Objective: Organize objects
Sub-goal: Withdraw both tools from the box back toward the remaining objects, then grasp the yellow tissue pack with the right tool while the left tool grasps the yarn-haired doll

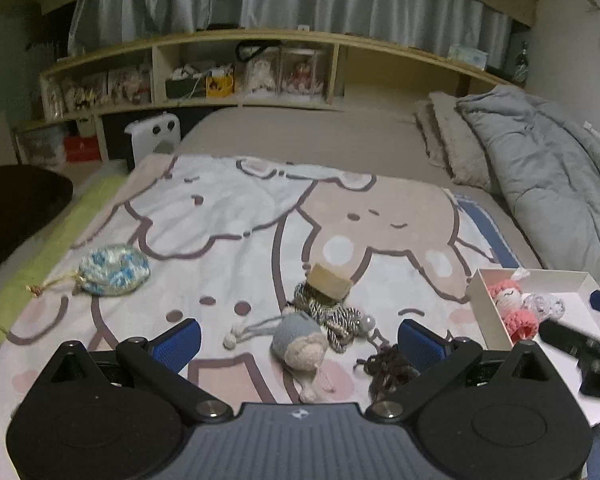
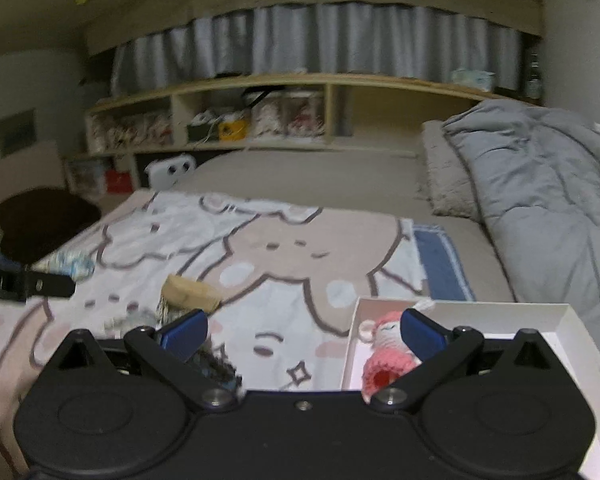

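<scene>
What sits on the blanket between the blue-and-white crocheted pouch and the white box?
In the left wrist view: a wooden block on braided cord, and a grey-capped knitted doll.

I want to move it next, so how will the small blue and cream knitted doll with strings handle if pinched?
The small blue and cream knitted doll looks soft, so it would probably squash between the fingers. Its loose pom-pom strings would likely dangle and may snag the grey braided cord beside it.

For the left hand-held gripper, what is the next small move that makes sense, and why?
Probably lower the left hand-held gripper onto the grey-blue knitted doll and close. Its jaws stand open and empty, and the doll lies loose on the blanket right between them. The white box to the right already holds a pink doll, so that seems to be where things go.
</scene>
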Available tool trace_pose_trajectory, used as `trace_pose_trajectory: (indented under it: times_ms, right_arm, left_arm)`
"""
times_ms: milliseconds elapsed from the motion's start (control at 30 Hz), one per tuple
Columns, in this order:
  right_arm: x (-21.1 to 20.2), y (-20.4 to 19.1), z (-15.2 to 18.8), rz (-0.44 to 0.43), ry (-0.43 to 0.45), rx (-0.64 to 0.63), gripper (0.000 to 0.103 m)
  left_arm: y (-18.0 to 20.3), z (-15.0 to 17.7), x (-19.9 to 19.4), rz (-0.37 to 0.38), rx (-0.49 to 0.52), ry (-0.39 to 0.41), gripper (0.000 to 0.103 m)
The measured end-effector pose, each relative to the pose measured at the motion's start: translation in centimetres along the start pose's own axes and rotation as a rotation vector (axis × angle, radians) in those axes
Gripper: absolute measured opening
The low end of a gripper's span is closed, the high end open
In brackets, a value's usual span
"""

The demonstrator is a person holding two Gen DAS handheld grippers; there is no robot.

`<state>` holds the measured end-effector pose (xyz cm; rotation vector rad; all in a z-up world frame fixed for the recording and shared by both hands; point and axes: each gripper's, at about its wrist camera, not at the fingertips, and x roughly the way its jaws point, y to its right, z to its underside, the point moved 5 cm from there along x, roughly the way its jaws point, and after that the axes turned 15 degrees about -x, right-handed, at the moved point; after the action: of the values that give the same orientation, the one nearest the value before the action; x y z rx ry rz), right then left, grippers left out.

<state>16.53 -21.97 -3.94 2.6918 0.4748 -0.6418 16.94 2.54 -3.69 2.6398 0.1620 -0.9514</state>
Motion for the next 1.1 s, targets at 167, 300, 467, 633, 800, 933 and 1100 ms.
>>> trace_pose_trajectory:
  times_ms: [167, 300, 467, 633, 800, 933, 1100]
  right_arm:
    - [1.0, -1.4, 1.6, -0.045, -0.01, -0.164, 0.103]
    - [2.2, -2.2, 2.4, -0.123, -0.035, -0.222, 0.103]
    - [3.5, -3.8, 3.2, -0.196, -0.072, -0.329, 0.097]
    - [4.8, -4.8, 3.4, -0.247, -0.103, -0.394, 0.094]
    - [6.4, -5.3, 3.9, -0.277, -0.147, -0.429, 0.092]
    - [7.0, -5.4, 4.4, -0.296, -0.175, -0.424, 0.086]
    - [7.0, -5.6, 5.0, -0.274, -0.184, -0.465, 0.077]
  left_arm:
    - [0.5, 0.6, 0.6, 0.112, -0.055, -0.022, 0.102]
    - [1.7, 1.2, 1.7, 0.162, -0.08, -0.061, 0.095]
    - [3.0, 2.5, 3.5, 0.207, -0.091, -0.118, 0.088]
    - [3.3, 3.7, 6.6, 0.219, -0.169, -0.201, 0.084]
    - [3.8, 4.5, 9.2, 0.236, -0.203, -0.256, 0.079]
    - [4.4, 5.7, 11.0, 0.235, -0.178, -0.3, 0.079]
    - [4.3, 7.1, 12.4, 0.217, -0.141, -0.34, 0.079]
